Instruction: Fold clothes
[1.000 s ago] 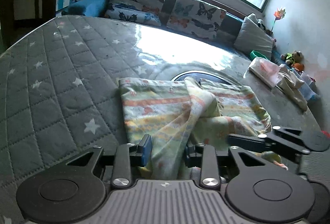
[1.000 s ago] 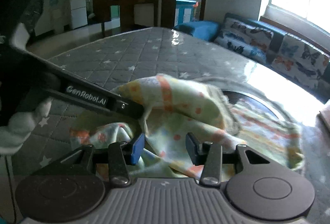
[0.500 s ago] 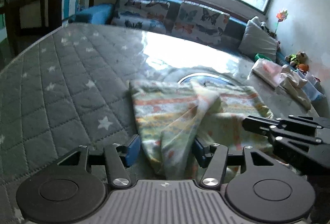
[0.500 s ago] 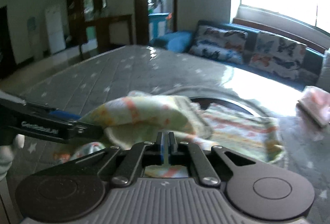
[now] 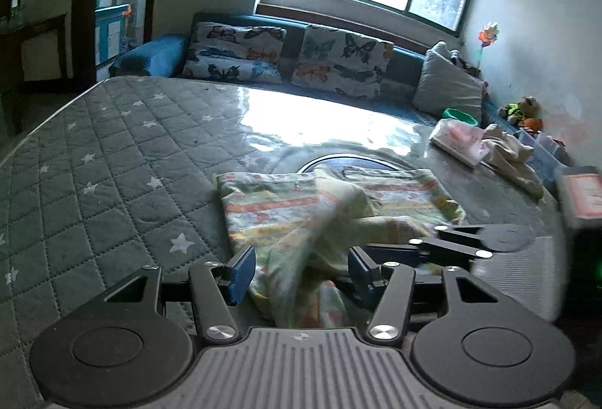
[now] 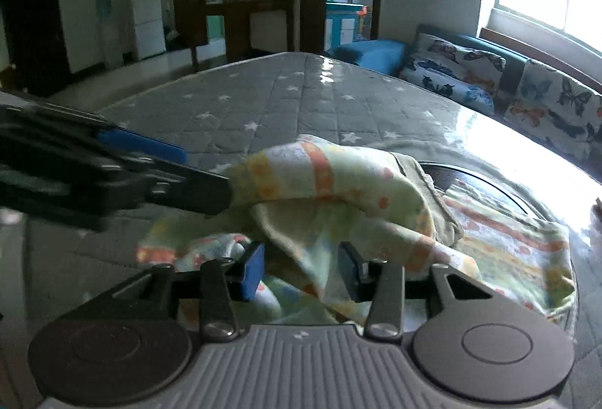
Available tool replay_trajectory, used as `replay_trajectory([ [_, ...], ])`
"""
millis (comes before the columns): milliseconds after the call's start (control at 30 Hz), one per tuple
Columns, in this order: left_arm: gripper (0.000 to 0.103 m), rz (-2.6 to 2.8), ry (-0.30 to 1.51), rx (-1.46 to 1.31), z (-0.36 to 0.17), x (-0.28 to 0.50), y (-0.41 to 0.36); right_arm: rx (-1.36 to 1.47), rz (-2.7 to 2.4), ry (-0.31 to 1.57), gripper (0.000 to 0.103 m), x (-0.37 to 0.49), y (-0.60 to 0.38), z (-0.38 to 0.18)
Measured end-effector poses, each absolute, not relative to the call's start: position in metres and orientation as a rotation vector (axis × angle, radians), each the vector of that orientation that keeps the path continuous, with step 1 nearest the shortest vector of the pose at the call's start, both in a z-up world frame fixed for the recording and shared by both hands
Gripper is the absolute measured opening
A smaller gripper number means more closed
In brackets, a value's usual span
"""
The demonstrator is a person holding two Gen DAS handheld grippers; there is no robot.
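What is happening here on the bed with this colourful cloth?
A person with two hand-held grippers is folding a patterned garment on a grey star-quilted mattress. Both the left gripper and the right gripper are open, and a raised fold of the fabric lies between the fingers of each. The far part of the garment lies flat, while the near part is bunched up, so the fold is not finished.

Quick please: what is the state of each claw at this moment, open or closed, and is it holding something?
Left claw: open, the patterned garment lies between its fingers, not clamped.
Right claw: open, the same garment drapes between its fingers, not clamped.
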State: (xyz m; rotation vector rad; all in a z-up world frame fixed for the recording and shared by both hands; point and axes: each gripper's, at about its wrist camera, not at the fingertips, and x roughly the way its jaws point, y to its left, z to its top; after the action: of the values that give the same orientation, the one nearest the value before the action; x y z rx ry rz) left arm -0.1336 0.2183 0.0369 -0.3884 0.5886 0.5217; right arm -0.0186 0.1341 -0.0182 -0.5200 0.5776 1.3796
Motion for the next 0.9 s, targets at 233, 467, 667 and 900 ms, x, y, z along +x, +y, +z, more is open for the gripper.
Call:
replay_trajectory([
  [233,0.060,0.470,0.592,-0.379,0.036,-0.130,0.209,-0.366,1.355,0.610,0.005,0.002,0.116,-0.006],
  [467,0.066,0.370,0.616,-0.315,0.030,-0.104,0.184,-0.208,1.280,0.633,0.004,0.036,0.070,0.021],
  [667,0.066,0.280,0.657,-0.269,0.015,-0.071,0.162,-0.105,1.155,0.625,0.004,0.063,0.016,0.033],
  [900,0.066,0.190,0.706,-0.206,-0.002,-0.033,0.129,-0.015,1.039,0.658,0.004,0.085,-0.029,0.030],
])
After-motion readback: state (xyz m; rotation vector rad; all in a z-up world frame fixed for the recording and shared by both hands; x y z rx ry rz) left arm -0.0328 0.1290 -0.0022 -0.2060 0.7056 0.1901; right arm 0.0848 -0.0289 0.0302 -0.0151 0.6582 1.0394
